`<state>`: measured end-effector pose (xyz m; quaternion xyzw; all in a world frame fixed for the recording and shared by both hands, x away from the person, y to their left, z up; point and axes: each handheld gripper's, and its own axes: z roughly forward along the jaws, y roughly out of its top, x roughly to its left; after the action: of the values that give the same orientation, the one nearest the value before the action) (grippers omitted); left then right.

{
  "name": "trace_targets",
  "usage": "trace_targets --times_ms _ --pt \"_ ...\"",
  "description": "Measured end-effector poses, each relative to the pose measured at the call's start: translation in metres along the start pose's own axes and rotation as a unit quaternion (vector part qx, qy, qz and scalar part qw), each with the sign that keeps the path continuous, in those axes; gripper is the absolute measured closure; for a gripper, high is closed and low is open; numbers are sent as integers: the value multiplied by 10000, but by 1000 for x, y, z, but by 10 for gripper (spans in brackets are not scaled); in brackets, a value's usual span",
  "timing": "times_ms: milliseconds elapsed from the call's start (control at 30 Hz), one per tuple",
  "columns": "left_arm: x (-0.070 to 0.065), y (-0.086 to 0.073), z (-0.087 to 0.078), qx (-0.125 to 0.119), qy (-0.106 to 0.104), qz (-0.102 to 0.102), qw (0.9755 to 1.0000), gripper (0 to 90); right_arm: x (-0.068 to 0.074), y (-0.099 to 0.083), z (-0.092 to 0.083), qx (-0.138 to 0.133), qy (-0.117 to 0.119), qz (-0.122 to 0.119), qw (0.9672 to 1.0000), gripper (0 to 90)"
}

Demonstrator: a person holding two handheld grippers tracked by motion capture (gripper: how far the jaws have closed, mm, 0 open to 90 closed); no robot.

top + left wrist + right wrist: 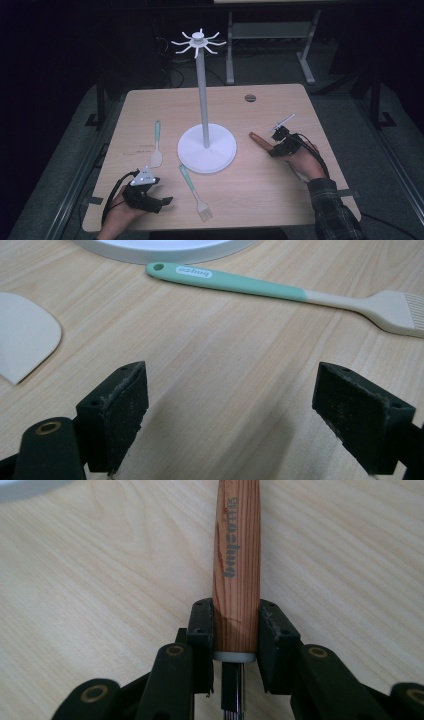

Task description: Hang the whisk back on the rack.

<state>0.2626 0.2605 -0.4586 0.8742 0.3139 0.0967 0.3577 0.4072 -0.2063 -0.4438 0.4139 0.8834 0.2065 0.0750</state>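
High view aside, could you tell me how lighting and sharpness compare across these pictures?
High view: dim, dark surroundings, soft detail on the table. Left gripper view: bright, even, the brush sharp. Right gripper view: bright, the wooden handle crisp between the right gripper.

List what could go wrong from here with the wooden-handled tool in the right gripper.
1. The right gripper clamps the wooden handle near its end, so the long handle might tilt or slip when lifted.
2. The white stand sits close beside the handle's tip; a careless swing could knock its tall pole.
3. The brush lies close by and might get bumped.
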Motion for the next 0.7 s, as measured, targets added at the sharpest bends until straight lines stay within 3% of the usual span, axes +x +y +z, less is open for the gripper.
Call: trace_targets --times_ms 233,367,433,533,700 --pt "0 0 -1 -35 15 -5 10000 143 0 -1 -13 -416 313 123 9986 713" --pt "0 0 -1 -43 18 -2 10000 143 2 0 -21 -594 376 150 9974 712" --pt "0 0 -2 -83 10 -17 10000 143 2 -1 -29 -825 484 230 9951 712" --pt "1 0 -3 -115 16 -25 9999 142 2 -1 -35 -954 509 236 9939 713" --pt "0 0 -4 -148 1 -33 9999 142 3 0 -52 -1356 659 283 9882 712"
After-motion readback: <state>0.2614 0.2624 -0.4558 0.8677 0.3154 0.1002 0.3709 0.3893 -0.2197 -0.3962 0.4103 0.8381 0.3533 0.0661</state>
